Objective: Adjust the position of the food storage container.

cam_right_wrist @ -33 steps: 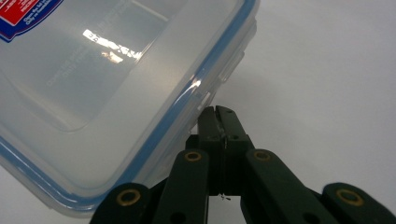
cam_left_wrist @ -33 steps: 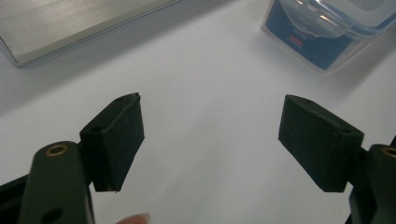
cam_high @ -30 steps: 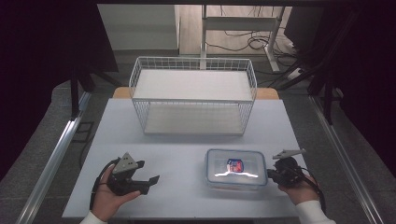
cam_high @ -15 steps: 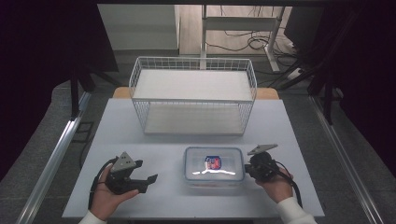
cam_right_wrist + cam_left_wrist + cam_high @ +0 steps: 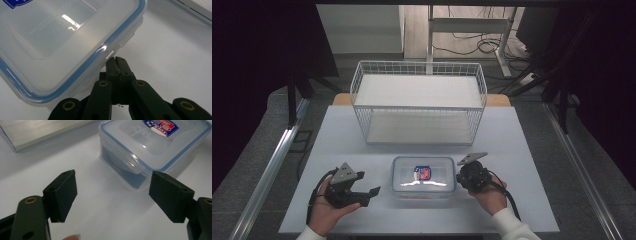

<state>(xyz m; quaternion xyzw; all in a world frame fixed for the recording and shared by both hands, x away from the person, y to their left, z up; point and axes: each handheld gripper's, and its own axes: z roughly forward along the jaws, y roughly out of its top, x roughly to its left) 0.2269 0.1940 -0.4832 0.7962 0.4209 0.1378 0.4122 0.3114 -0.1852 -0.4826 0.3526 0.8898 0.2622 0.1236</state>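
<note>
Fingers (image 5: 117,65) of the right gripper (image 5: 460,176) pressed tight together, nothing between them, tips right at the right-hand side of the plastic box (image 5: 424,176), seemingly touching the wall just under the blue-edged lid (image 5: 75,50). Fingers (image 5: 62,195) of the left gripper (image 5: 373,192) spread wide apart, nothing between them, aimed at the near left corner of the same box from a little way off, not touching. Both grippers low over the white table (image 5: 532,150), each held in a hand: left hand (image 5: 324,210) at the front left, right hand (image 5: 489,195) at the front right, white sleeve at the wrist.

Box lying flat near the front edge of the table, between the two grippers, lid on, side clip (image 5: 125,163) folded down at the near corner. Red and blue label (image 5: 423,173) on the lid, something dark inside, too blurred to tell. Behind the box, well apart from it, a white wire basket (image 5: 419,80) standing upright at the far half of the table.
</note>
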